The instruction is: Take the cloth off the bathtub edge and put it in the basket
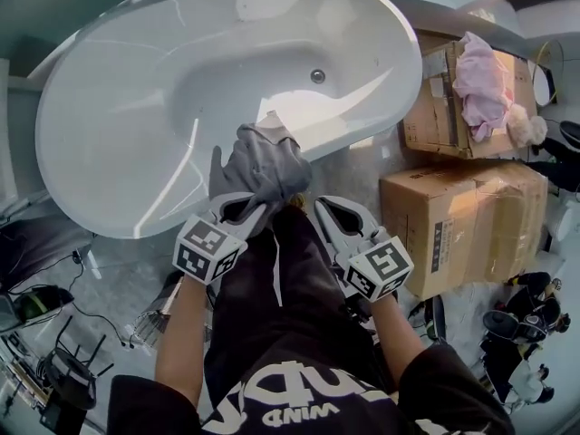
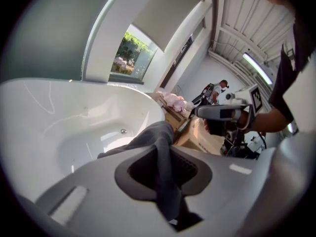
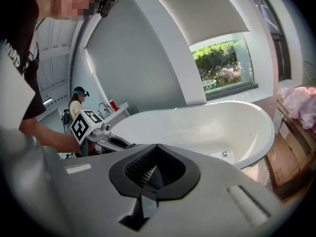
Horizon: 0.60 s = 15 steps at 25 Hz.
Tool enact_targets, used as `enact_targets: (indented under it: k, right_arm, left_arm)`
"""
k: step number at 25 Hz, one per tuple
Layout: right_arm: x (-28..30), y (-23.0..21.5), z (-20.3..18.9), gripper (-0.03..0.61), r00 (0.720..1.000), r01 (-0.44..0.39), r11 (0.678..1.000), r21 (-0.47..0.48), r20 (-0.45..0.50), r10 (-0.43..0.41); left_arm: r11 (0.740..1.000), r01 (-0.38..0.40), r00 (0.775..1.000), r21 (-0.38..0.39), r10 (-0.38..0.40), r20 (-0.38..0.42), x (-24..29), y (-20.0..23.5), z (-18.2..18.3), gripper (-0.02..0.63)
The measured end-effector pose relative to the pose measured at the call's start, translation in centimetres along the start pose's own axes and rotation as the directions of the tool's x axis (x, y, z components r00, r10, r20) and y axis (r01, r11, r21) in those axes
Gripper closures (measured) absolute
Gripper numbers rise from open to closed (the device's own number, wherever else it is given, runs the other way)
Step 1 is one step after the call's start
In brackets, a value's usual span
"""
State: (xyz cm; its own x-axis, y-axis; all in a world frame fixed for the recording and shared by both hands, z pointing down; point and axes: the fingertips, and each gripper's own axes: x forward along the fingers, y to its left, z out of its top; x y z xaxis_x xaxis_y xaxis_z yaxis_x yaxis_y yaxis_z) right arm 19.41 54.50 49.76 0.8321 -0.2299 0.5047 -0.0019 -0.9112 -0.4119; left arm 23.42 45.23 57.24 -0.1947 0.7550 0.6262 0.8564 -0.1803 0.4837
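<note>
The grey cloth (image 1: pixel 258 166) is pinched by one narrow fold in the left tongs (image 1: pixel 237 208) and hangs bunched just over the near rim of the bathtub (image 1: pixel 86 208). We cannot tell whether its far end has cleared that rim.

That thin fold is our first worry. Most of the cloth's weight hangs outside the jaws, so a quick swing or a loosened squeeze could let it slide out. It would then fall into the tub or onto the floor. If a corner does rest on the rim, dragging it sideways could tug the fold loose, so we judge that a clean lift should come before any sideways travel.

The right tongs (image 1: pixel 326 208) are pressed together just beside the cloth, and we can make out none of it between them. They give no support, and held this near they could knock the hanging end.

We cannot pick out the basket with certainty. A wire thing (image 1: pixel 149 326) low by the left forearm may be it. Both arms and our dark clothing cover that area, so a blind release could miss. The cardboard boxes (image 1: pixel 462 229) stand well off to the right and pose no obstacle.
</note>
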Motion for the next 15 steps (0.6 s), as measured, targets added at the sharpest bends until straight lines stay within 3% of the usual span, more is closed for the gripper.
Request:
enact_targets:
  k: [7, 15]
  right_arm:
    - [-4.7, 1.8, 4.9, 0.569, 0.997, 0.003, 1.000, -0.012, 0.072, -0.002]
    - [-10.1, 0.7, 9.7, 0.569, 0.983, 0.037, 0.998, -0.052, 0.181, -0.027]
  left_arm:
    - [1.000, -0.001, 0.995, 0.011, 0.000, 0.100, -5.6, -4.8, 5.5, 0.563]
    - [0.998, 0.013, 0.975, -0.056, 0.000, 0.222, -10.2, -11.5, 9.6, 0.563]
